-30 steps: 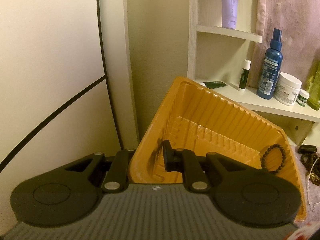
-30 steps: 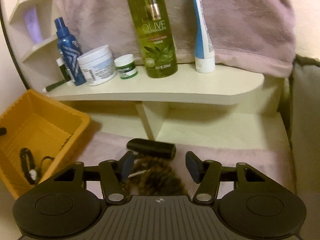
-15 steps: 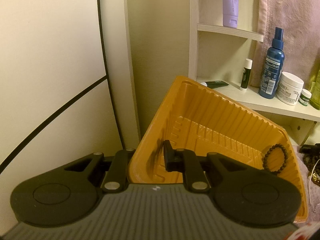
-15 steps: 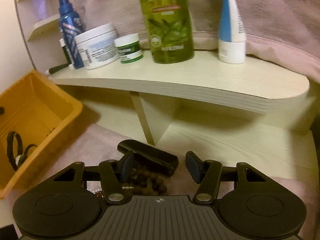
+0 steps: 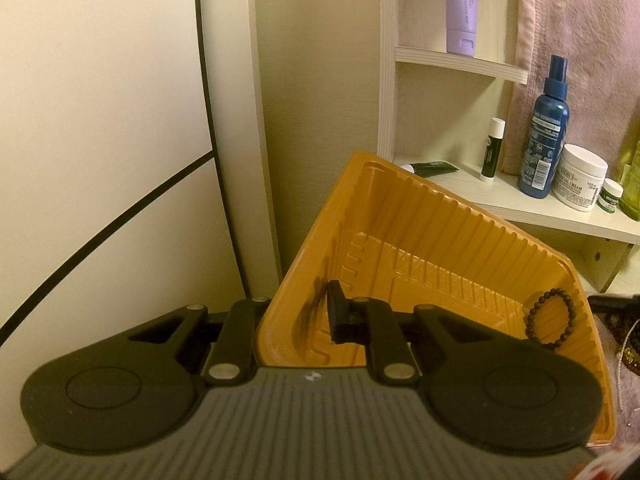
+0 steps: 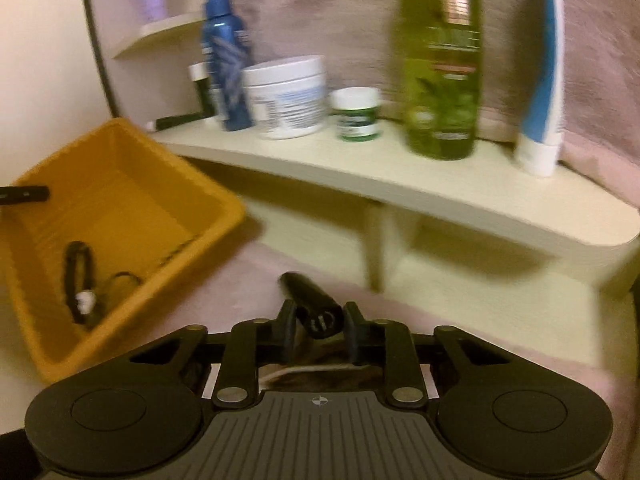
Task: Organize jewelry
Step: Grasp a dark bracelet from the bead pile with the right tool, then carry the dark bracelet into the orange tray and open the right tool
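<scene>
**Ribbed tray gripped, black tube between closing jaws**

A ribbed, glossy orange plastic tray (image 5: 440,240) is clamped at its thin near wall by the left gripper (image 5: 296,320). A dark beaded bracelet (image 5: 550,316), a ring of small round beads, is seen against the tray's right wall. The right gripper (image 6: 318,326) is closing around a smooth black cylindrical case (image 6: 312,304) lying on pink cloth (image 6: 500,320).

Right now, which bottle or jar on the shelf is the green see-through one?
The tall green translucent olive bottle, beside the small green-labelled jar; the spray bottle is blue, the wide tub white.
</scene>
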